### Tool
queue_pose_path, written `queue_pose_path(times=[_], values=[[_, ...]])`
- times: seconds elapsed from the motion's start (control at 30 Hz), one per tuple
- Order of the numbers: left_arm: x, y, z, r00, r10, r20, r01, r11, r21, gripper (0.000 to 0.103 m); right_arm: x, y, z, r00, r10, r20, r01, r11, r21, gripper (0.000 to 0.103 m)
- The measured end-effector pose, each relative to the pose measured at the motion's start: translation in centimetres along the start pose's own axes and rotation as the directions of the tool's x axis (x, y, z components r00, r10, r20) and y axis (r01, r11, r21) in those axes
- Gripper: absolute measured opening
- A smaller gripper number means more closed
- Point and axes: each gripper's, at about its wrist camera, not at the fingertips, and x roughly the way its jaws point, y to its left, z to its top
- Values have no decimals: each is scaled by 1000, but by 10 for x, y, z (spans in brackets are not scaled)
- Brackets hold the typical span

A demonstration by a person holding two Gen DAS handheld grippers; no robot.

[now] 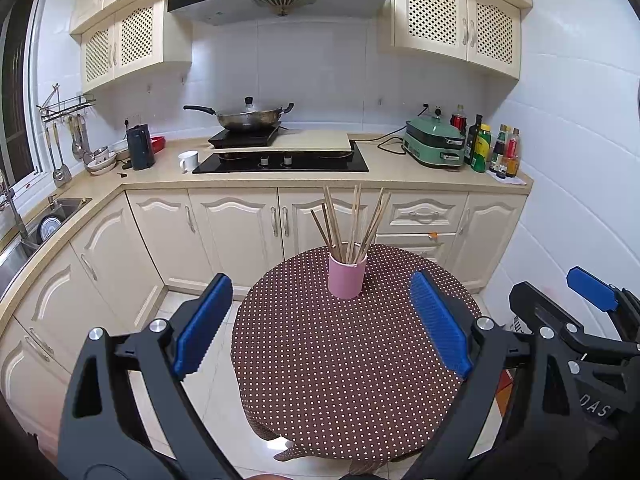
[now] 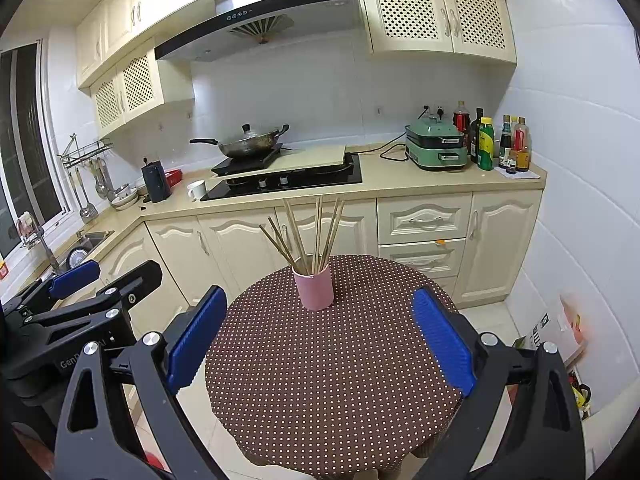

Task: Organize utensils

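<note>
A pink cup (image 1: 347,277) stands upright at the far side of a round table with a brown polka-dot cloth (image 1: 344,360). Several wooden chopsticks (image 1: 352,220) stand in the cup, fanned out. The cup (image 2: 314,286) and chopsticks (image 2: 316,232) also show in the right wrist view. My left gripper (image 1: 320,320) is open and empty, held above the table's near side, short of the cup. My right gripper (image 2: 320,340) is open and empty, beside the left one. The right gripper's fingers (image 1: 592,290) show at the right edge of the left wrist view.
Cream base cabinets (image 1: 240,224) and a counter with a black hob (image 1: 280,164), wok (image 1: 248,116) and green cooker (image 1: 434,144) stand behind the table. Bottles (image 1: 492,148) stand at the counter's right end. A sink (image 1: 52,220) is on the left. Tiled floor surrounds the table.
</note>
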Motion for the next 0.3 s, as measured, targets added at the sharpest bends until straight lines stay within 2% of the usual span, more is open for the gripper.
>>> queue_pose_path(times=[0.3], values=[[4, -2, 0, 1000, 0, -15, 0, 1000, 0, 89, 2, -2, 1, 1000, -4, -5, 4, 1000, -1, 91]])
